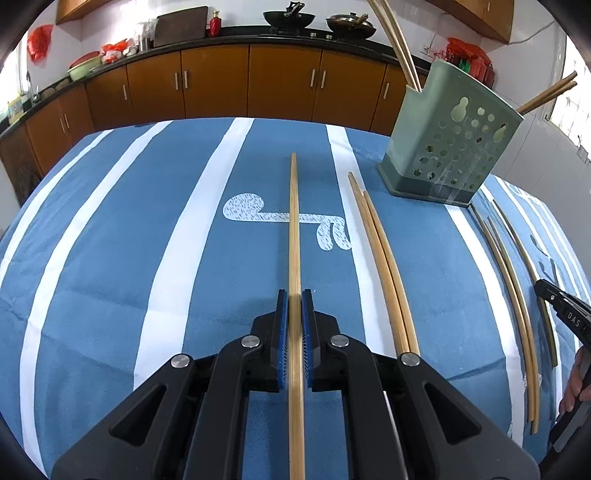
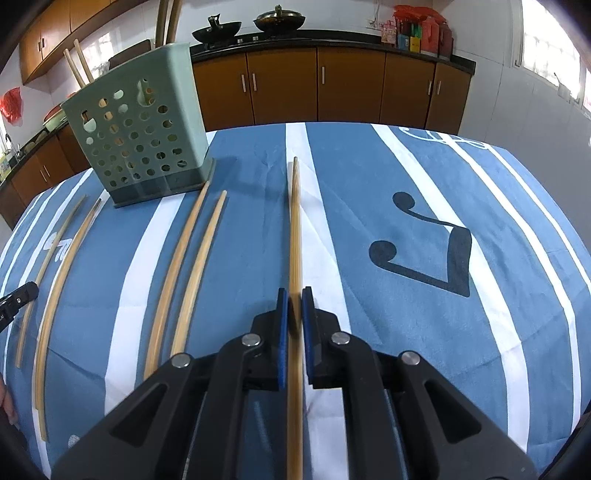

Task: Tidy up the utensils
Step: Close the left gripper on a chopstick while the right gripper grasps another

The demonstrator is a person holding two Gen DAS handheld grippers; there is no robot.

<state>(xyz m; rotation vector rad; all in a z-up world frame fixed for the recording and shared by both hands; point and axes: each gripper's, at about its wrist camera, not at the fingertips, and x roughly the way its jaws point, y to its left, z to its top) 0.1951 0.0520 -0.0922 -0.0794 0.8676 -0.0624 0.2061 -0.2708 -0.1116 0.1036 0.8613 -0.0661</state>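
My left gripper (image 1: 294, 295) is shut on a bamboo chopstick (image 1: 294, 229) that points forward over the blue striped cloth. My right gripper (image 2: 294, 293) is shut on another bamboo chopstick (image 2: 294, 221), also pointing forward. A green perforated utensil holder (image 1: 448, 144) stands on the table at the right of the left wrist view and at the left of the right wrist view (image 2: 140, 133). It holds several chopsticks (image 1: 397, 44). More chopsticks lie loose on the cloth: a pair (image 1: 384, 266) beside the left gripper, and others (image 1: 517, 302) nearer the right gripper's tip (image 1: 561, 302).
The table's blue cloth with white stripes (image 1: 110, 258) ends at a far edge. Behind it run brown kitchen cabinets (image 1: 251, 81) with woks (image 1: 290, 18) on the counter. In the right wrist view the left gripper's tip (image 2: 18, 295) shows at the left edge.
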